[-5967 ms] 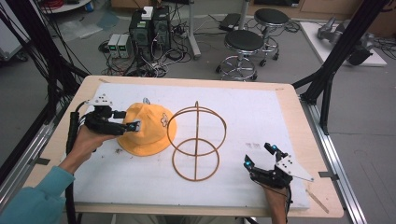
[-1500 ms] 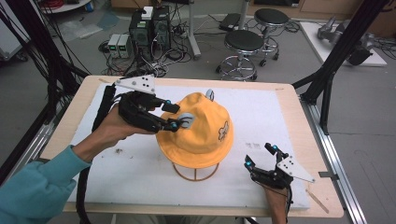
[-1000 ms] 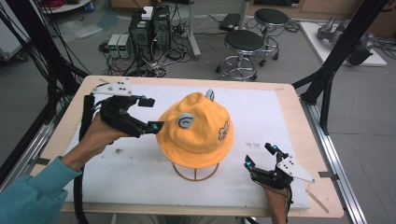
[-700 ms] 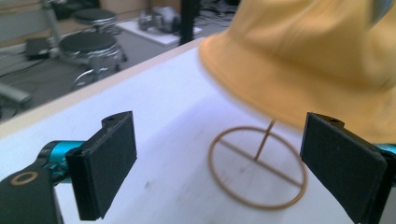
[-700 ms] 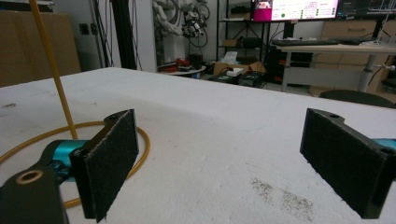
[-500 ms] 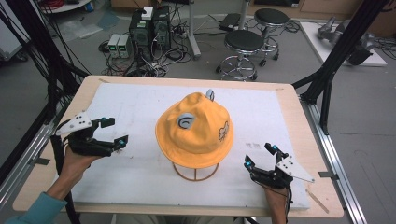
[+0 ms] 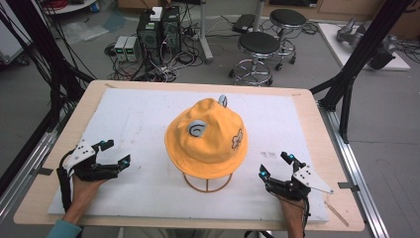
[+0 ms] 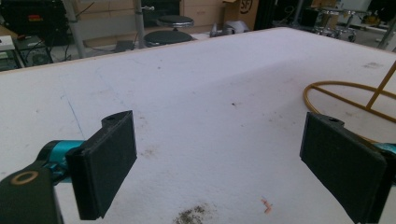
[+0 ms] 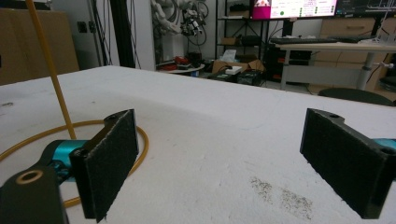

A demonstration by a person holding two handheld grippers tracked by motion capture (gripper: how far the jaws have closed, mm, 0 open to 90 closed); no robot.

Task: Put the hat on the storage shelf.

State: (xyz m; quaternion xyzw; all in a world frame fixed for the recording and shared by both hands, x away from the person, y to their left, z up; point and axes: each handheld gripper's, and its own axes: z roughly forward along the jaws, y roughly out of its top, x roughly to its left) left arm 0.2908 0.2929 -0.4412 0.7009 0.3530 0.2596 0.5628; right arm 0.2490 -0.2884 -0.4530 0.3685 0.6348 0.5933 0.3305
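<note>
Yellow hat (image 7: pixel 207 136) sits on wire stand (image 7: pixel 208 182), between left tool (image 7: pixel 115 153) and right tool (image 7: pixel 275 164), well apart from both. Both tools open, empty, low over bench (image 7: pixel 124 119). Risk: bumping the light stand could tip it and drop the hat.

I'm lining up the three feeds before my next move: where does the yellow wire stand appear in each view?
High view: the wire stand is at centre, its base ring peeking out below the orange hat.
Left gripper view: its base ring curves at the right edge, with one upright rod.
Right gripper view: its ring lies at the left, behind the near jaw.
Shared landmark: the white mat.
</note>
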